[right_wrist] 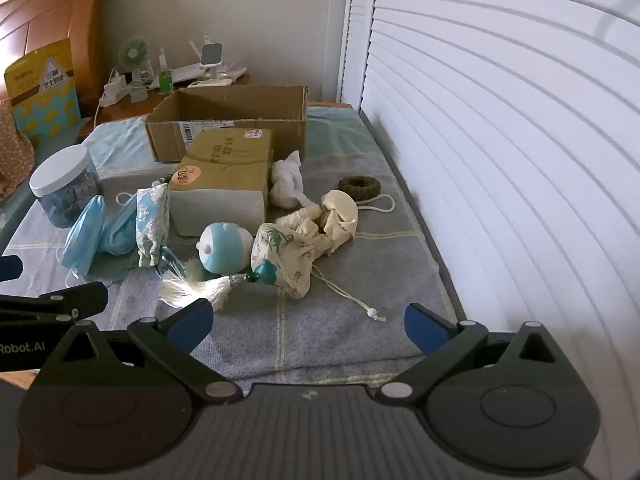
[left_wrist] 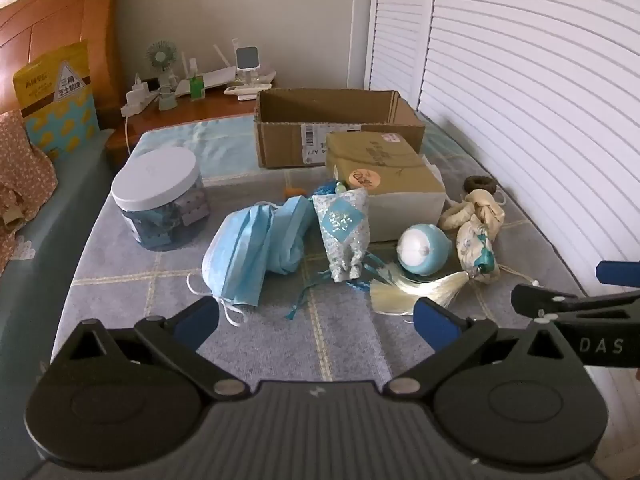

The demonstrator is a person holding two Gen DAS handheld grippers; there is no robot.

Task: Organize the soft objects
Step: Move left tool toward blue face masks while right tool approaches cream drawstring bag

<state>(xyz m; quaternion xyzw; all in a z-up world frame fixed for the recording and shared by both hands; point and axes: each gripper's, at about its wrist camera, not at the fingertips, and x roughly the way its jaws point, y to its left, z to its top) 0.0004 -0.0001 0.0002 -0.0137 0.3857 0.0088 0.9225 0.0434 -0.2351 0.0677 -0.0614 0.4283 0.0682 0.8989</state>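
Pre-grasp step, judging by the layout: soft items are lying loose on the grey checked bed cover (left_wrist: 132,288) before the open brown cardboard box (left_wrist: 336,128), both jaws are hanging wide open and empty, left gripper (left_wrist: 316,316) facing the pale blue pleated face masks (left_wrist: 240,256), right gripper (right_wrist: 308,320) the cream tasselled fabric pouch (right_wrist: 284,264), the closed tan carton (right_wrist: 224,176) partly blocking the way.
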